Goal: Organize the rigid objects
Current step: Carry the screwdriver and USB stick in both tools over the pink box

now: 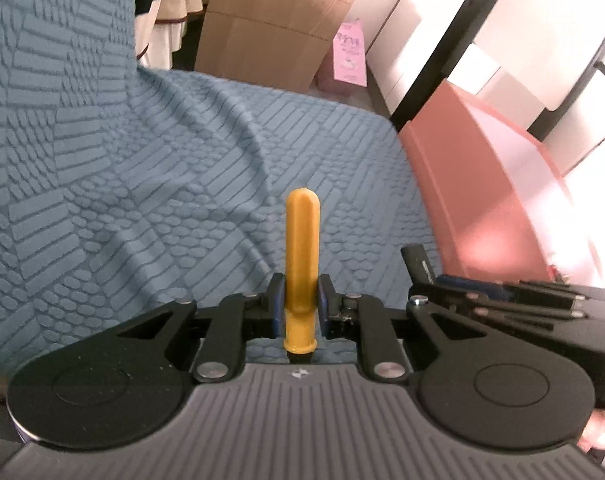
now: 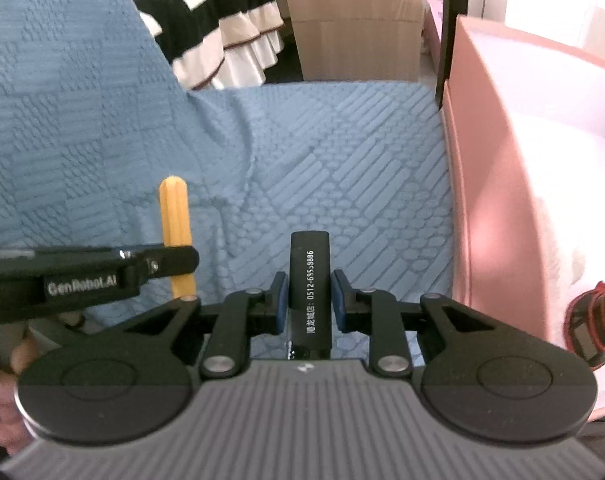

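Blue quilt [image 1: 142, 160] below; left tool [image 1: 300, 300] clamps yellow stick [image 1: 301, 248], right tool [image 2: 310, 300] clamps black bar [image 2: 310, 280].

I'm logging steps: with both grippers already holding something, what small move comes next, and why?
Probably carry both toward the pink box at the right. The left gripper clamps a yellow peg, the right gripper a black stick, both clear of the blue cover.

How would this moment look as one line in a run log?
left claw: shut on yellow stick | right claw: shut on black bar | pink box: at right | both above blue bedspread
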Demonstrator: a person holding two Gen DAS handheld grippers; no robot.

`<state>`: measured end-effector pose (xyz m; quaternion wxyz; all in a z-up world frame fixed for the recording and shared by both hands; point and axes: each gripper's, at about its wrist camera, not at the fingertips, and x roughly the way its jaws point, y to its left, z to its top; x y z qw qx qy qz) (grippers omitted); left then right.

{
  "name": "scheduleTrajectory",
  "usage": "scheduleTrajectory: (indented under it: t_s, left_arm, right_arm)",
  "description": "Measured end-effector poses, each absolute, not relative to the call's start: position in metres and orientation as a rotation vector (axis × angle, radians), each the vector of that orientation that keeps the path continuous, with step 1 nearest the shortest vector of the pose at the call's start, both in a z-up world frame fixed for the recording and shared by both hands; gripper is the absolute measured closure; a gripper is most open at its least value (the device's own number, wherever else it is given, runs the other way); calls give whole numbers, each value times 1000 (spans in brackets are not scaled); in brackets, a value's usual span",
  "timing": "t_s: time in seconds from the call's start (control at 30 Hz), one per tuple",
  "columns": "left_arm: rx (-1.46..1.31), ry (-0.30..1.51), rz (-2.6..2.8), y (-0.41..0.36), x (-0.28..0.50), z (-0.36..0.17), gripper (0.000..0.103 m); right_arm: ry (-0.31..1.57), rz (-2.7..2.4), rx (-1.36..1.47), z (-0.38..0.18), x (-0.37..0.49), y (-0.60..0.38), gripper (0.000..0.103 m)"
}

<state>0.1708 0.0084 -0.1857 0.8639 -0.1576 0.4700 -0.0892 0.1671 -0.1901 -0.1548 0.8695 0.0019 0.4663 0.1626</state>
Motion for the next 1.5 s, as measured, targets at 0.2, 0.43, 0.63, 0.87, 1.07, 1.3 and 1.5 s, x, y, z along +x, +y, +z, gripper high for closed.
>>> scheduleTrajectory:
  t_s: [0.2,0.43,0.63,0.87,1.07,1.3,1.5]
  left_arm:
    - [-342,951,-209,-1,172,-157,83]
    - [-358,902,-236,-14,180,-115,83]
    - [-346,861,-282,-37,191,-78,83]
    - [-337,810,-343,-74,206,-36,83]
    - [-307,798,-384,-117,218,-15,83]
    - [-283,822,-411,-168,226,-17,83]
    - [-260,857,-403,-203,235,-33,83]
  right_arm:
    - [912,353,7,-118,166,-200,77]
    - [859,360,49,-80,168,-219,77]
    - [793,352,31,-48,168,-239,77]
    - [724,336,29,-16,169,-270,77]
    - [704,301,6,-2,174,-295,77]
    - [702,257,14,0,174,-333,77]
    - [733,210,51,-21,175,-371,77]
